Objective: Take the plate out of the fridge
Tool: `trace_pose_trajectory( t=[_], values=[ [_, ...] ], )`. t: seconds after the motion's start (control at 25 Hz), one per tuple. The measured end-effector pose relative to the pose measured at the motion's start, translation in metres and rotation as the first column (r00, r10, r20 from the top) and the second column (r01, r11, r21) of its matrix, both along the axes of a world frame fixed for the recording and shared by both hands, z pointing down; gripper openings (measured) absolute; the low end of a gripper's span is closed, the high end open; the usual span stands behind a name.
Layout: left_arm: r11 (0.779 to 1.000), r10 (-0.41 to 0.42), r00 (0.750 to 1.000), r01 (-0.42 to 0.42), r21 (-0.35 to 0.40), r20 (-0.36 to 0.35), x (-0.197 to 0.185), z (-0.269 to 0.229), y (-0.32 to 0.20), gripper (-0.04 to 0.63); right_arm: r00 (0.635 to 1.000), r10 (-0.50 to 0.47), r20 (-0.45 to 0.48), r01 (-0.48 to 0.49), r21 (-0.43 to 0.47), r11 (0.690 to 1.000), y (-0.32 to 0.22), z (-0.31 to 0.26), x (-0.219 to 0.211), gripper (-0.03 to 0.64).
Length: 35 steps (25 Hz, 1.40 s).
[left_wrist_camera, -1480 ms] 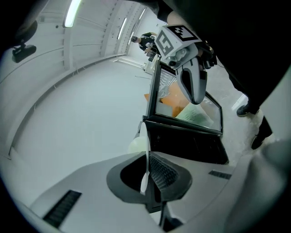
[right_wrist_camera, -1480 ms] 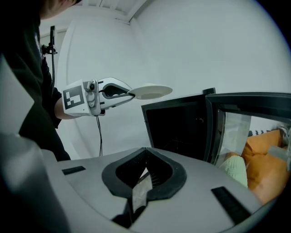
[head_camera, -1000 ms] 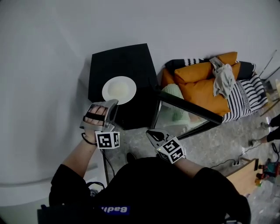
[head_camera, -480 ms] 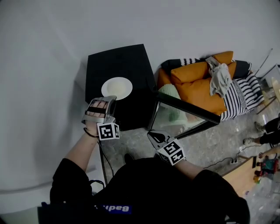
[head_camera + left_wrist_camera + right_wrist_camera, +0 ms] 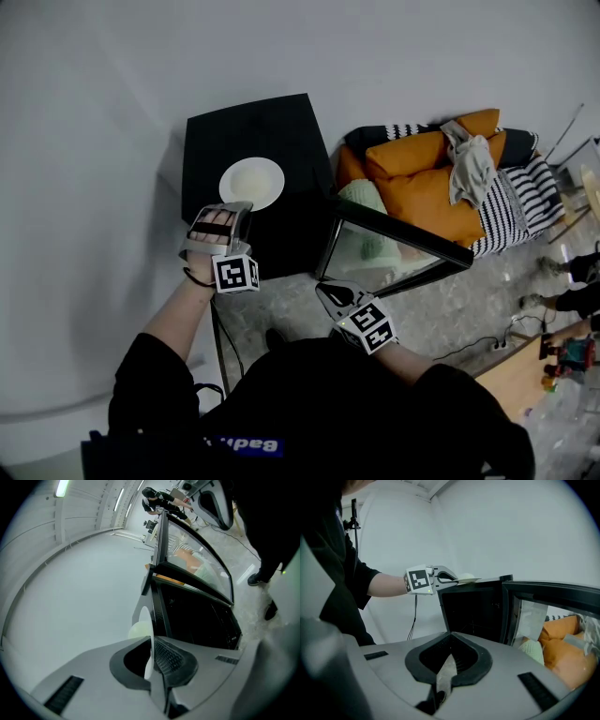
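Observation:
A white plate (image 5: 251, 183) with a pale yellow middle lies level over the top of the black fridge (image 5: 286, 131). My left gripper (image 5: 233, 210) is shut on the plate's near rim. In the left gripper view the plate (image 5: 142, 620) shows edge-on, with the left gripper (image 5: 151, 641) pads pressed on both sides of it. The right gripper view shows the plate (image 5: 467, 579) at fridge-top height, and whether it rests there I cannot tell. My right gripper (image 5: 330, 292) hangs lower, before the open fridge (image 5: 478, 611). That right gripper (image 5: 449, 660) is shut with nothing in it.
The fridge's glass door (image 5: 394, 246) stands open to the right. Behind it a sofa holds orange cushions (image 5: 431, 183) and a grey cloth (image 5: 466, 167). A white wall (image 5: 94, 141) runs along the left. A black cable (image 5: 222, 352) hangs by the fridge.
The left gripper and plate have shifted slightly farther over the fridge top. The right gripper has stayed shut and nearly still.

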State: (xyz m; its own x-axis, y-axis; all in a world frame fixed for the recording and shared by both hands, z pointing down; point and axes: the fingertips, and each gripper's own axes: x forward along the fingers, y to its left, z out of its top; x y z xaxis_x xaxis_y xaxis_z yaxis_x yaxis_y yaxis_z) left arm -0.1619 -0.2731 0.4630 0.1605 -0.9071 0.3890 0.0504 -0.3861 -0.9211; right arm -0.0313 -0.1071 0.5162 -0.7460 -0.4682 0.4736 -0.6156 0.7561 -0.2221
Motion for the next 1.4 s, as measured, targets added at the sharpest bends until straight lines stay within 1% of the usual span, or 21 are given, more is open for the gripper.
trace_pose_trajectory(
  t=[0.16,0.4,0.52,0.64,0.8,0.88,0.92,1.04,1.2,1.28,1.36,1.4],
  values=[
    [0.999,0.008,1.000,-0.008,-0.035,0.007,0.002,0.008,-0.001,0.018,1.000,-0.008,-0.002,0.008,0.003,1.000,-0.001,0.000,-0.001,0.009],
    [0.998,-0.008,1.000,0.008,-0.057,0.001,0.003,0.013,-0.004,0.029,1.000,-0.013,-0.004,0.013,0.002,1.000,-0.001,0.000,0.000,0.009],
    [0.996,-0.025,1.000,0.025,-0.080,0.000,0.002,0.017,-0.007,0.088,1.000,-0.021,-0.006,0.021,0.003,1.000,0.001,0.000,0.000,0.009],
    [0.996,-0.029,0.999,0.027,-0.085,-0.015,0.003,0.017,-0.004,0.114,1.000,-0.024,-0.006,0.024,0.004,1.000,0.002,0.001,0.000,0.009],
    [0.996,-0.033,0.999,0.030,-0.081,-0.043,0.005,0.013,0.005,0.114,1.000,-0.027,-0.005,0.027,0.002,1.000,0.004,0.001,0.002,0.009],
    [0.996,-0.046,0.997,0.041,-0.078,-0.069,0.004,0.008,0.010,0.125,1.000,-0.030,-0.006,0.030,0.005,1.000,0.004,0.001,0.002,0.009],
    [0.996,-0.054,0.995,0.047,-0.075,-0.087,0.004,0.005,0.013,0.153,0.999,-0.032,-0.006,0.032,0.007,0.999,0.005,0.001,0.001,0.009],
    [0.996,-0.068,0.988,0.059,-0.069,-0.139,0.004,-0.004,0.021,0.154,0.999,-0.036,-0.003,0.036,0.007,0.999,0.004,0.000,0.000,0.009],
    [0.996,-0.064,0.975,0.050,-0.073,-0.212,0.011,-0.015,0.037,0.153,0.999,-0.044,0.002,0.044,0.008,0.999,0.004,0.000,-0.001,0.009],
    [0.995,-0.070,0.957,0.045,-0.093,-0.282,0.016,-0.020,0.046,0.153,0.999,-0.049,0.005,0.049,0.009,0.999,0.004,-0.001,-0.003,0.009],
    [0.991,-0.083,0.926,0.039,-0.127,-0.367,0.023,-0.025,0.057,0.153,0.998,-0.056,0.008,0.056,0.010,0.998,0.005,-0.002,-0.004,0.010],
    [0.989,-0.091,0.907,0.034,-0.146,-0.411,0.026,-0.026,0.063,0.153,0.998,-0.060,0.009,0.060,0.010,0.998,0.005,-0.002,-0.005,0.009]
  ],
)
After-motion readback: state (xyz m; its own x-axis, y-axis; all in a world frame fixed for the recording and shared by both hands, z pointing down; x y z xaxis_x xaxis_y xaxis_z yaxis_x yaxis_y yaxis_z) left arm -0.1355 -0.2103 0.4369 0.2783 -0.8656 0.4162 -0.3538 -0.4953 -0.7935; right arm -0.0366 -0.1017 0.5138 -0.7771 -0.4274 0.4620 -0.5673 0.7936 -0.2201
